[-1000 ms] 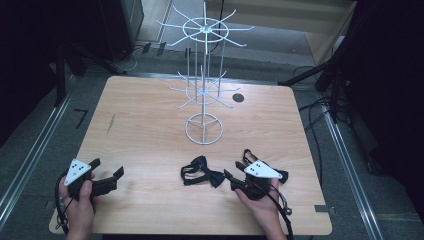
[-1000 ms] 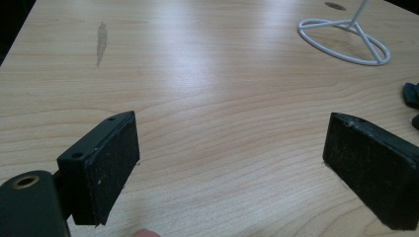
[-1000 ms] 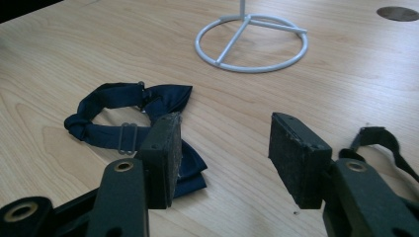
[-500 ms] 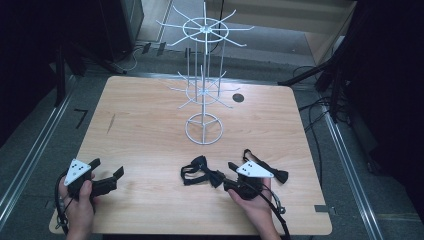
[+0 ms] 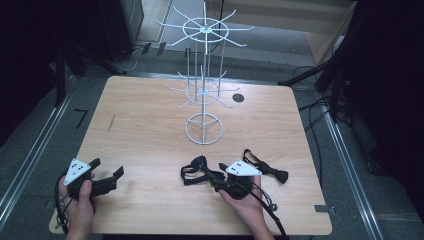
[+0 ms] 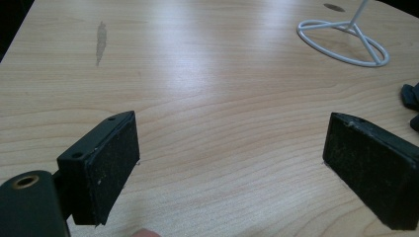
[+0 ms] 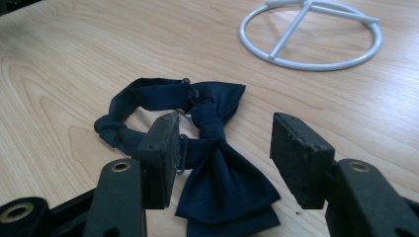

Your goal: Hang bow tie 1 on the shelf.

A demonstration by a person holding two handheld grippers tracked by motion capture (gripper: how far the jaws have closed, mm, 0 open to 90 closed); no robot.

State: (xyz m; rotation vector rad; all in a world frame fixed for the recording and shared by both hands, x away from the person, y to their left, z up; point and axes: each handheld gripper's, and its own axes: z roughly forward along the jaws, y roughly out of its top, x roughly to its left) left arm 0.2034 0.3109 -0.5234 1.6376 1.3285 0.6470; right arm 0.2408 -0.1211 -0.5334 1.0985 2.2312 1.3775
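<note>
1. The right gripper (image 7: 222, 158) stands half apart, pads clear of the navy bow tie (image 7: 217, 182) lying between them.
2. Close squarely on its knot, just ahead.
3. Beyond stands the wire rack (image 7: 310, 37).
4. The left gripper (image 6: 232, 168) gapes wide, empty.

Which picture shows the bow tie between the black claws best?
The right gripper view: the navy bow tie lies close up, knot and strap clear. The high view shows it small and dark; the left gripper view catches an edge.

no readable text, no labels, no brands, no numbers anywhere
</note>
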